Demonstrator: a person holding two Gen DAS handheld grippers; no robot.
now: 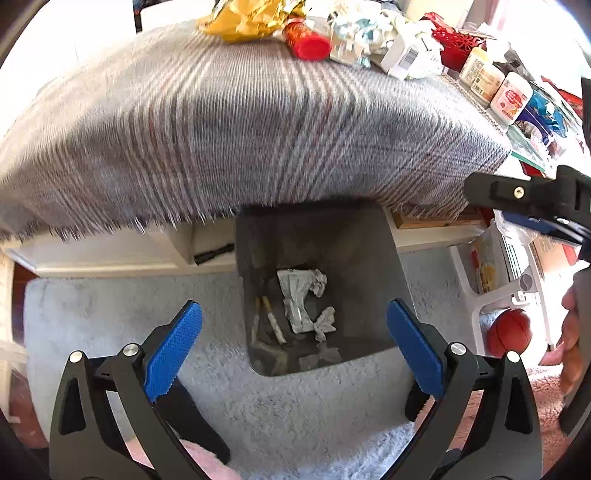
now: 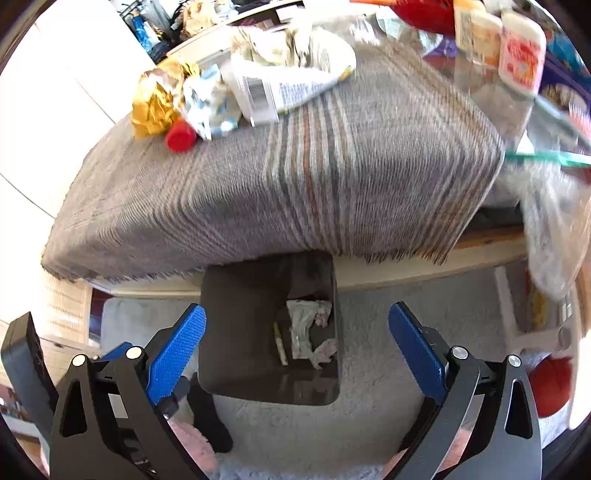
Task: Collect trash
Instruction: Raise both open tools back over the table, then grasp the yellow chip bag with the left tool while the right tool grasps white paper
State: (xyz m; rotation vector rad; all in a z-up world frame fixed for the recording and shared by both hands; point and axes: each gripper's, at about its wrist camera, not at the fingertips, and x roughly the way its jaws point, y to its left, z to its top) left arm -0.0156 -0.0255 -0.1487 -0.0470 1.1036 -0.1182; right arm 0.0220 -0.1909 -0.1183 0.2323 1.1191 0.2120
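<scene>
Both tools hang released above a dark bin (image 1: 317, 288) standing on a pale rug (image 1: 110, 314) at the near edge of the worktop. The left tool (image 1: 293, 347) has its blue pads spread wide with nothing between them; the right tool (image 2: 295, 347) likewise. In the bin lie crumpled paper (image 1: 303, 299) and a thin stick (image 1: 275, 323). A striped grey cloth (image 1: 240, 129) covers the worktop; at its far side sit a yellow wrapper (image 1: 243, 20), a red-capped bottle (image 1: 308, 42) and a white carton (image 2: 266, 90).

A grey striped, fringed cloth (image 1: 236, 122) drapes a pale table (image 1: 122, 258) over shaggy light-grey carpet (image 1: 295, 417), brightly lit.
</scene>
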